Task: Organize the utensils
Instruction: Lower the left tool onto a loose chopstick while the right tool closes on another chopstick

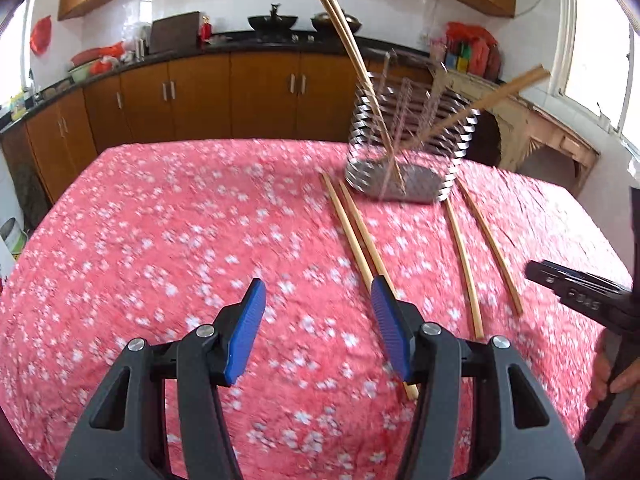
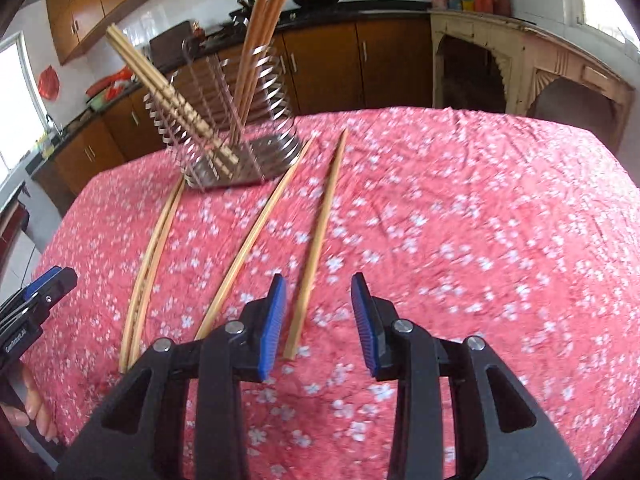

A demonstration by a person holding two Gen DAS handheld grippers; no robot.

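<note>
Now: pick-up step, both hand-held grippers over loose chopsticks, nothing grasped yet.

Left hand-held gripper: jaws spread, empty, above the near end of the left pair of chopsticks, which runs under its right-side finger. Right hand-held gripper: jaws also apart, empty, the near tip of the rightmost chopstick between them, unpinched; the other loose chopstick lies just left. All four lie flat on the pink floral cloth over the worktop, pointing toward the wire utensil holder, which already stands some chopsticks upright. Judged next: lower, centre a stick, close, lift, tip into the holder. Flat thin sticks on cloth may roll or slip. Room: cloth open to each side; holder sits near the far edge; grippers work close together, so collision is possible.
</note>
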